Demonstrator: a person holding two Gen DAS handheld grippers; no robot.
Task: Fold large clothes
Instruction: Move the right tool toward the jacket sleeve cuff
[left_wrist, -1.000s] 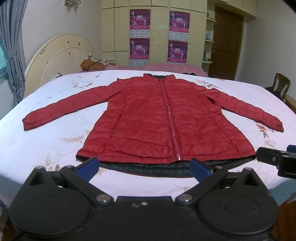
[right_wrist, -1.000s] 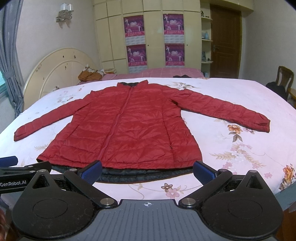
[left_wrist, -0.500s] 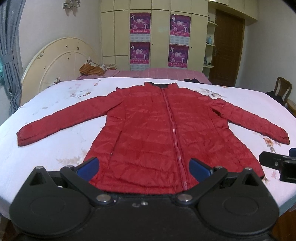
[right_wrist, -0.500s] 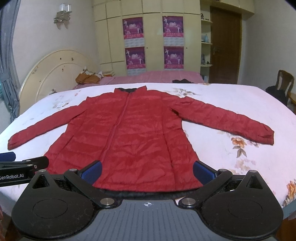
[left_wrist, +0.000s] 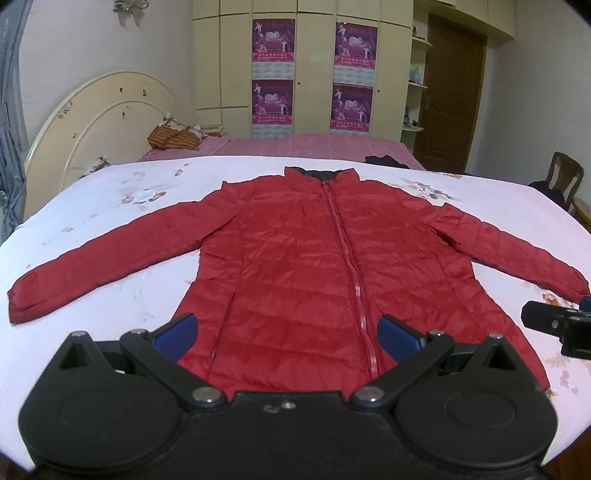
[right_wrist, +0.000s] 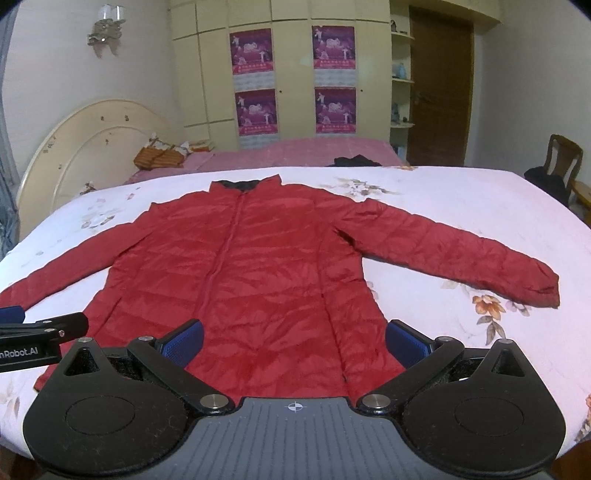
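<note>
Step in hand, as I read it: approach, no fold made yet. Red jacket (left_wrist: 314, 266) lies flat on the bed (left_wrist: 110, 206), zipped, front up, collar far from both tongs, hem nearest, both sleeves spread out to the sides.

Left gripper (left_wrist: 288, 330) sits over the hem w/ the zip line just inside its right finger. Jaws spread wide, holding nothing; can't tell if the tips touch the fabric. Right gripper (right_wrist: 295, 339) also spread wide, empty, over the hem on the jacket's other half.

Next prob calls for dropping onto an edge, hem or a sleeve (right_wrist: 461, 254) off to the right gripper's right, and closing on one layer. Puffy slick fabric, so a deep bite needed.
</note>
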